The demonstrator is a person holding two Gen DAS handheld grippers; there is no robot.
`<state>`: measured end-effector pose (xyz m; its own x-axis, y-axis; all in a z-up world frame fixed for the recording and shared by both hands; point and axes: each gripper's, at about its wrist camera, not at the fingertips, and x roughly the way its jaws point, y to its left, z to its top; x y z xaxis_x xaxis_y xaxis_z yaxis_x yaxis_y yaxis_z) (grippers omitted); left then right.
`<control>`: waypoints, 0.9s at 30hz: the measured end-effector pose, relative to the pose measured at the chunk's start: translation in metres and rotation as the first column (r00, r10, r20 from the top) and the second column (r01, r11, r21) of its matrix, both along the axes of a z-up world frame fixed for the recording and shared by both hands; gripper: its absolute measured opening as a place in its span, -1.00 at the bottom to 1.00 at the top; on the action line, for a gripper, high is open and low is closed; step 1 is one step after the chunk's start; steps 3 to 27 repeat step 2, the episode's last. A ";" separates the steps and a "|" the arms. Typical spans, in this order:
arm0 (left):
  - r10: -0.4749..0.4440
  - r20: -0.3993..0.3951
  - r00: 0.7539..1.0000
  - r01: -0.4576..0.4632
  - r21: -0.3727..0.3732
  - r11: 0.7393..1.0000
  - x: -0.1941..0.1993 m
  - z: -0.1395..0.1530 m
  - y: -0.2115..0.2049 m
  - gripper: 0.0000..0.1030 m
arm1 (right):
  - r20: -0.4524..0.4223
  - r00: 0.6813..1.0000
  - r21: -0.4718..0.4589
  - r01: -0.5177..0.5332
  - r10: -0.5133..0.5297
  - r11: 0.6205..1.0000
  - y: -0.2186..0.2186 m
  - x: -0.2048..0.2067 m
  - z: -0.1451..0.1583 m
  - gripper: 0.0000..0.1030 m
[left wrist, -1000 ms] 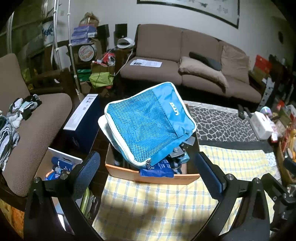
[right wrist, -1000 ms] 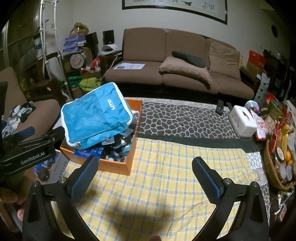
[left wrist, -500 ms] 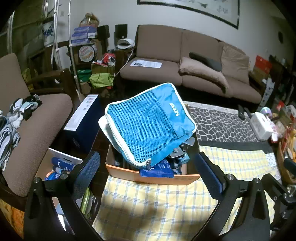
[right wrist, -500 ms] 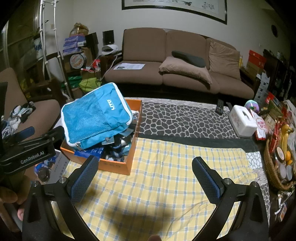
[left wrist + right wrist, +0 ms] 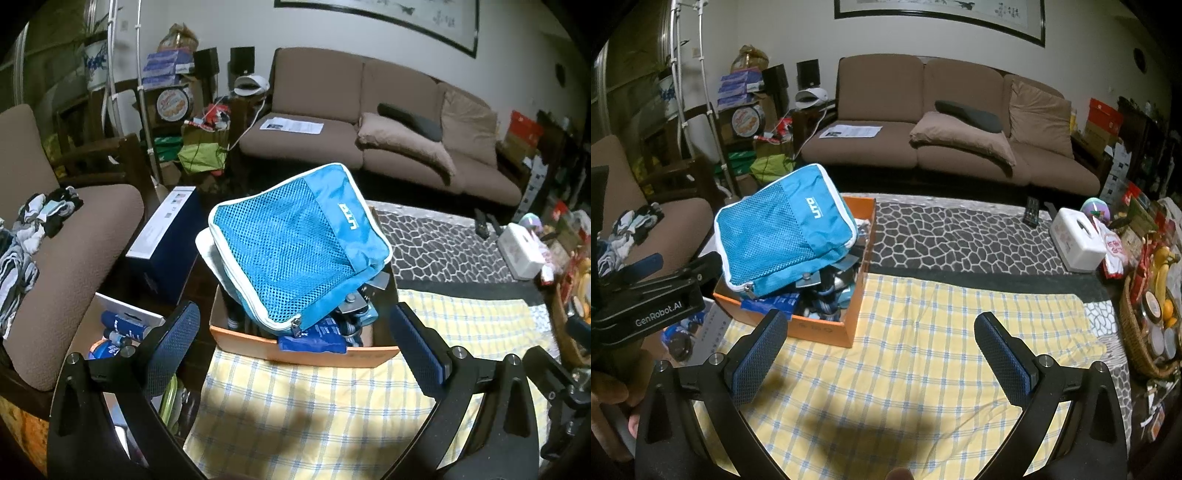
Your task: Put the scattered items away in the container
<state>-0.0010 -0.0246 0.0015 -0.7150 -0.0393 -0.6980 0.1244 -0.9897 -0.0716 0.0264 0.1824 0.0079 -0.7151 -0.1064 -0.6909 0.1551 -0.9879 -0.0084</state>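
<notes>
An orange cardboard box point(image 5: 295, 350) point(image 5: 820, 330) stands at the far left edge of a yellow checked cloth point(image 5: 908, 354). It is heaped with items, and a blue mesh pouch point(image 5: 295, 251) point(image 5: 783, 229) lies tilted on top of the pile. My left gripper point(image 5: 295, 354) hovers open just in front of the box, with nothing between its fingers. My right gripper point(image 5: 879, 358) is open and empty over the cloth, to the right of the box. The left gripper's body point(image 5: 646, 295) shows at the right wrist view's left edge, with a hand below it.
A brown sofa point(image 5: 945, 140) with cushions lines the far wall. A brown armchair point(image 5: 62, 251) with clothes sits left, boxes point(image 5: 162, 240) beside it on the floor. A white tissue box point(image 5: 1076, 240), remote point(image 5: 1032, 216) and snack basket point(image 5: 1145, 328) crowd the right side of the patterned tabletop point(image 5: 960, 240).
</notes>
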 end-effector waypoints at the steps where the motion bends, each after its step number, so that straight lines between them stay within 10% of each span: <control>1: -0.002 -0.001 1.000 0.002 0.001 1.000 0.000 0.000 0.000 0.99 | 0.000 1.000 -0.002 -0.002 0.002 1.000 0.000 -0.001 0.000 0.99; 27: -0.002 -0.007 1.000 0.002 0.000 1.000 0.000 0.001 0.000 0.99 | 0.003 1.000 -0.002 -0.003 0.003 1.000 0.000 -0.002 -0.001 0.99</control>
